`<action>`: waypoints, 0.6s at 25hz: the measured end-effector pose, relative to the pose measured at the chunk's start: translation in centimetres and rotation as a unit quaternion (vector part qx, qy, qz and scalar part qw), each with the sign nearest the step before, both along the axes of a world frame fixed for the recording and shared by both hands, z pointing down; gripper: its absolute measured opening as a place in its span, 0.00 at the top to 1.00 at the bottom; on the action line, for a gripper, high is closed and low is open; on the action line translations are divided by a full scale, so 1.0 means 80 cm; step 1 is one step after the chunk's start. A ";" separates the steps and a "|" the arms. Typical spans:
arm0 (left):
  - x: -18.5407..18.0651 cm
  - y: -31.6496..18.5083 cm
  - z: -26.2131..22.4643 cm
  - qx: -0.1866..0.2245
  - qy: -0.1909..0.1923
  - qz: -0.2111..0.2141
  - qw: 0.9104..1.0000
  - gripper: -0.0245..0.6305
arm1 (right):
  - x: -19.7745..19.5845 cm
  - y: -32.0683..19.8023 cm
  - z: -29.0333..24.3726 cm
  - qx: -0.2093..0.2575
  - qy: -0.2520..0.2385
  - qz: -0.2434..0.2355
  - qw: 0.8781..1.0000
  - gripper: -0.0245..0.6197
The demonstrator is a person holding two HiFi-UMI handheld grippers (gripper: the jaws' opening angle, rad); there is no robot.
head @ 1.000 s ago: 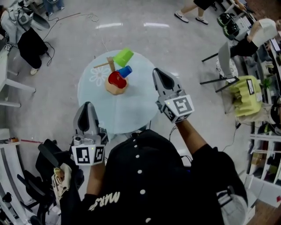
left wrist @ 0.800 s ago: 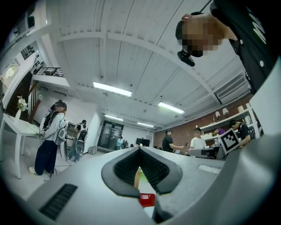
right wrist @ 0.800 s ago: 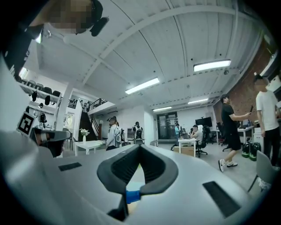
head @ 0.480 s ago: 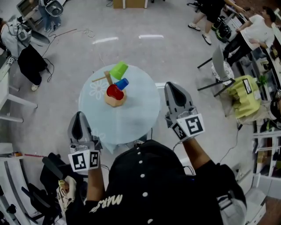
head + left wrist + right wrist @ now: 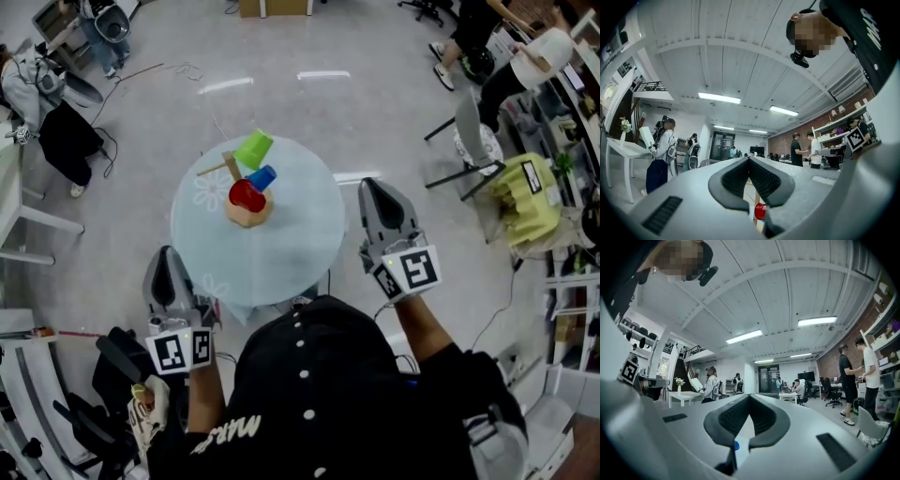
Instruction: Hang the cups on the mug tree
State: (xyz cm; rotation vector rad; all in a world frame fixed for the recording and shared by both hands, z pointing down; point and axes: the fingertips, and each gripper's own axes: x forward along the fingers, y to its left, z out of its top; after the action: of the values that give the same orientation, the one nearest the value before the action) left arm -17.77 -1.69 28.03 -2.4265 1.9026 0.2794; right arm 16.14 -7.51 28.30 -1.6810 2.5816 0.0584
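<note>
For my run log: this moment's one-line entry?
red cup, blue cup, green cup on mug tree | left tool: shut, empty | right tool: shut, empty

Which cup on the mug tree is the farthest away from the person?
The green cup. It is beyond the blue cup and the red cup, which is nearest the person.

red cup: only a sliver shows under the closed jaws of the left gripper; the rest is hidden.
blue cup: just a dot below the right gripper; the rest is hidden.
mug tree: base mostly covered by cups.
cup handles: too small to tell which peg.
table: near rim partly behind the person's body.
</note>
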 end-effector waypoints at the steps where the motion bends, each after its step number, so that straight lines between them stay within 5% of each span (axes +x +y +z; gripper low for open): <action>1: 0.001 0.001 -0.001 0.000 -0.004 0.000 1.000 0.97 | -0.003 -0.001 0.001 -0.002 0.000 -0.003 1.000 0.98; 15: -0.003 0.008 0.004 -0.005 -0.002 -0.004 1.000 0.97 | -0.031 -0.013 0.011 -0.006 0.002 -0.027 1.000 0.97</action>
State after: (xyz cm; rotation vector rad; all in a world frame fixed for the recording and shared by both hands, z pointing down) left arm -18.01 -1.02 28.37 -2.4234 1.9161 0.2656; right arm 13.68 -8.55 29.15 -1.6148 2.6349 0.0448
